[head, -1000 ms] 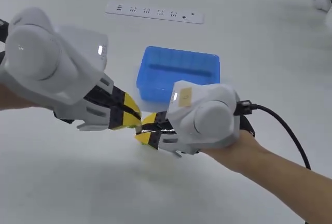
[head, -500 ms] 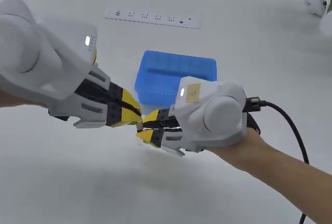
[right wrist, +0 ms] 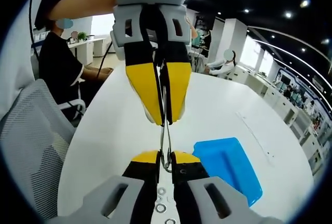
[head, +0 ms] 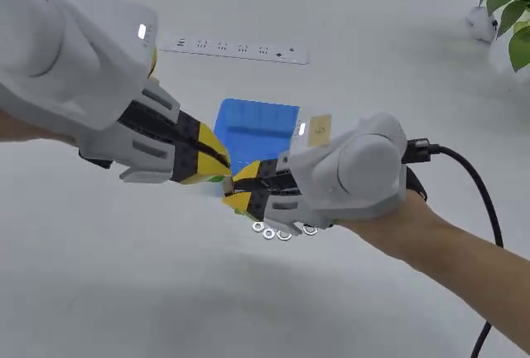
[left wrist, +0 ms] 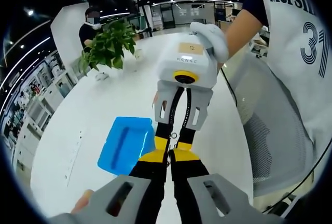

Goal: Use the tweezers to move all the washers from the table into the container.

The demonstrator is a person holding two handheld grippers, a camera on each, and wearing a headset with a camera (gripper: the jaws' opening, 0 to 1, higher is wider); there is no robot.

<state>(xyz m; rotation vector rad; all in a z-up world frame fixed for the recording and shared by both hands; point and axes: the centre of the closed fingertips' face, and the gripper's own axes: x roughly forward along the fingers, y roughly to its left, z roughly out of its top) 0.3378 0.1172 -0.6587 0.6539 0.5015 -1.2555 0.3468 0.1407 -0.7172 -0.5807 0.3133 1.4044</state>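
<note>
Left gripper (head: 220,165) and right gripper (head: 232,192) meet tip to tip, both pinching the tweezers (right wrist: 165,138), probably to reseat the hold; washers (head: 281,231) lie on the table (head: 124,275), near side of the container (head: 252,130).

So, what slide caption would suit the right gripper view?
Left hand-held gripper and right hand-held gripper both pinch the tweezers near washers and a blue container.
</note>
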